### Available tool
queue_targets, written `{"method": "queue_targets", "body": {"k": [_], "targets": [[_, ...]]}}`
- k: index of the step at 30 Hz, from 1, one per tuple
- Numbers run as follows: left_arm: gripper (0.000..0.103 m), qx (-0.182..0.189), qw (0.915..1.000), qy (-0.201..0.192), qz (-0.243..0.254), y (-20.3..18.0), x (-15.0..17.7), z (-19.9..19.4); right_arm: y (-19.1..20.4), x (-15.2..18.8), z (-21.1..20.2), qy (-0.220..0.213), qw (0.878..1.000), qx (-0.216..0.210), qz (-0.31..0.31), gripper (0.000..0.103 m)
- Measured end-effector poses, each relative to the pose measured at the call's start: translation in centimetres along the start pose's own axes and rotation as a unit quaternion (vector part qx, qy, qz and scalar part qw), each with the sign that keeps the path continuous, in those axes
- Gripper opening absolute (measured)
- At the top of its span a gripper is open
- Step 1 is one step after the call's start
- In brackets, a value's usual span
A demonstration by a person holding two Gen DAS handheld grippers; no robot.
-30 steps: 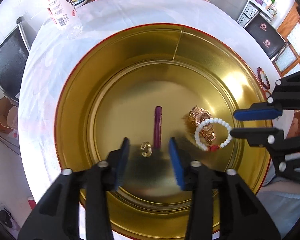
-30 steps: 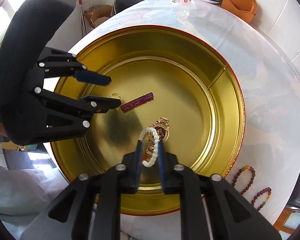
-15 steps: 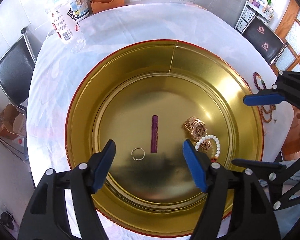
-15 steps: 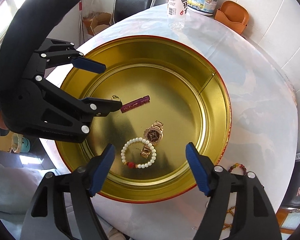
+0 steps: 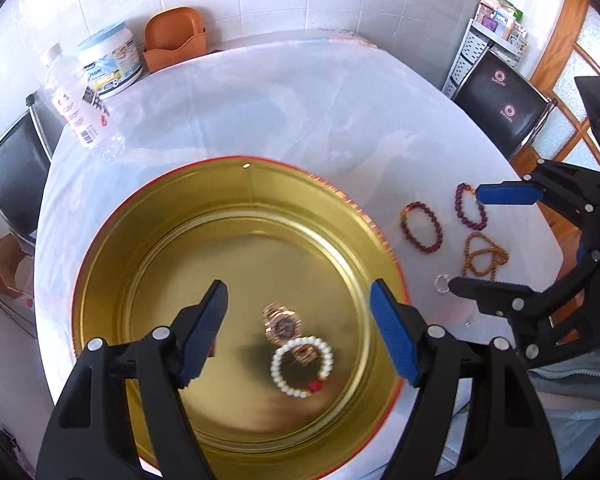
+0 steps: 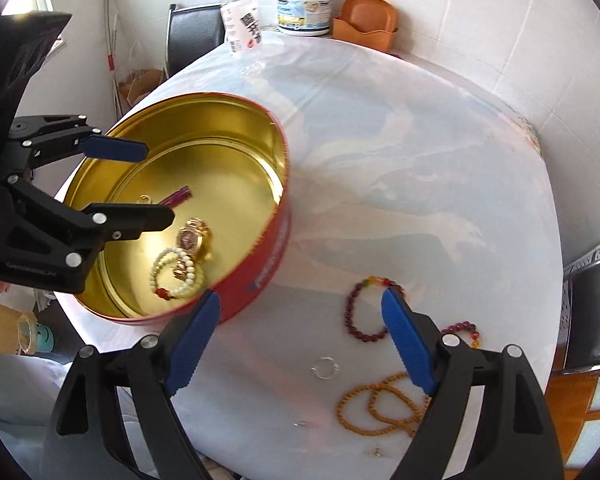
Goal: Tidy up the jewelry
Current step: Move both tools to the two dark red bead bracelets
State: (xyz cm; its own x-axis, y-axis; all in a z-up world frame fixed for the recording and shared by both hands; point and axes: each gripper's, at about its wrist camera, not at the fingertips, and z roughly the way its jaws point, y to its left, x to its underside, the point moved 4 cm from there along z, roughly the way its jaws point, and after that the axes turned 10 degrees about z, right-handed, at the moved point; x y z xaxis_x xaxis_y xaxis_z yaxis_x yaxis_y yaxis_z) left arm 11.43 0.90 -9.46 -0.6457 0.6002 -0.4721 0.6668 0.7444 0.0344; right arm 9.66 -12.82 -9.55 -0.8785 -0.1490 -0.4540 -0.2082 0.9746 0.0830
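A round red tin with a gold inside holds a gold watch, a white bead bracelet, a purple bar and a small ring. On the cloth to its right lie two dark red bead bracelets, a tan bead necklace and a silver ring. My left gripper is open and empty above the tin. My right gripper is open and empty above the loose jewelry.
At the table's far edge stand a water bottle, a white tub and an orange holder. Black chairs stand around the table. Tiny earring pieces lie near the front edge.
The right gripper let go of the white bracelet in the tin, opened, and moved right over the loose jewelry. The left gripper opened wide and drew back from the small ring.
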Motion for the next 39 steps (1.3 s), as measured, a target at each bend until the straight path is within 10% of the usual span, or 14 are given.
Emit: {"method": "queue_targets", "body": {"k": [14,33,39], "targets": [[0.072,0.0,0.998,0.044,-0.045,-13.5,-6.5,5.3,-16.8,3.7,-1.8,0.001,1.0,-0.012,0.029,0.085],[0.072,-0.015,0.9915,0.127,0.026,-11.0,-7.6,16.1,-19.6,4.1,7.0,0.072,0.996,0.035,0.027,0.083],[0.07,0.009,0.9942,0.106,0.018,-11.0,-7.6,16.9,-19.1,4.8,7.3,0.071,0.997,0.008,0.032,0.046]]}}
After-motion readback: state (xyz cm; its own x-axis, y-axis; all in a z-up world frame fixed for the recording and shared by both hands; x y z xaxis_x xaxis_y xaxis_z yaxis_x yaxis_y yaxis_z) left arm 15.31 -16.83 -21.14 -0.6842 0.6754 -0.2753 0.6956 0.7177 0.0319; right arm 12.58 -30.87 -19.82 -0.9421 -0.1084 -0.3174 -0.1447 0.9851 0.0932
